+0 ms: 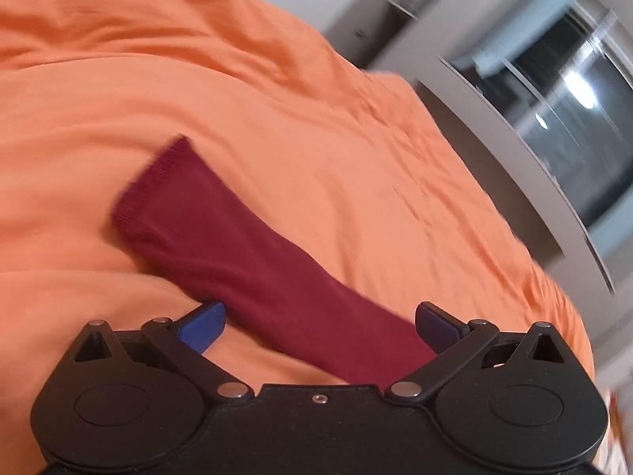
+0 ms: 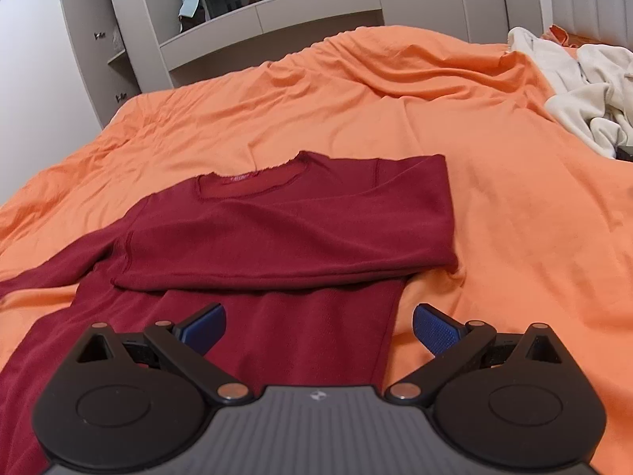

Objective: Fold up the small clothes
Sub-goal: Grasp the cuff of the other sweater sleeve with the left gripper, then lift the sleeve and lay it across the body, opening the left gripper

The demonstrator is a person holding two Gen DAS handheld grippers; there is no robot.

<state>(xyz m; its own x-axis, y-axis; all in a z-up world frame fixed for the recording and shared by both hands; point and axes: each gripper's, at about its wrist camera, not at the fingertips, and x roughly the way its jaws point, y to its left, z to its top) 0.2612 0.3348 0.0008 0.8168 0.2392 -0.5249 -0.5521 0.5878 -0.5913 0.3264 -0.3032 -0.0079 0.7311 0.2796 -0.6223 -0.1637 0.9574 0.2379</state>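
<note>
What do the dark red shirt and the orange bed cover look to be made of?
Dark red shirt: looks like a soft matte knit, with a ribbed cuff on its sleeve. Orange bed cover: seems a thin woven cloth, probably cotton, matte, with fine creases.

The shirt (image 2: 285,217) lay on the bed (image 2: 494,206), its upper part folded down over its lower part. Left of the shirt its sleeve (image 1: 221,237) stretched out over the bed. Behind the shirt, past the bed's far edge, stood a cabinet (image 2: 277,12). Right of the shirt and farther back, well apart, a heap of clothes (image 2: 585,91) lay on the bed.
</note>
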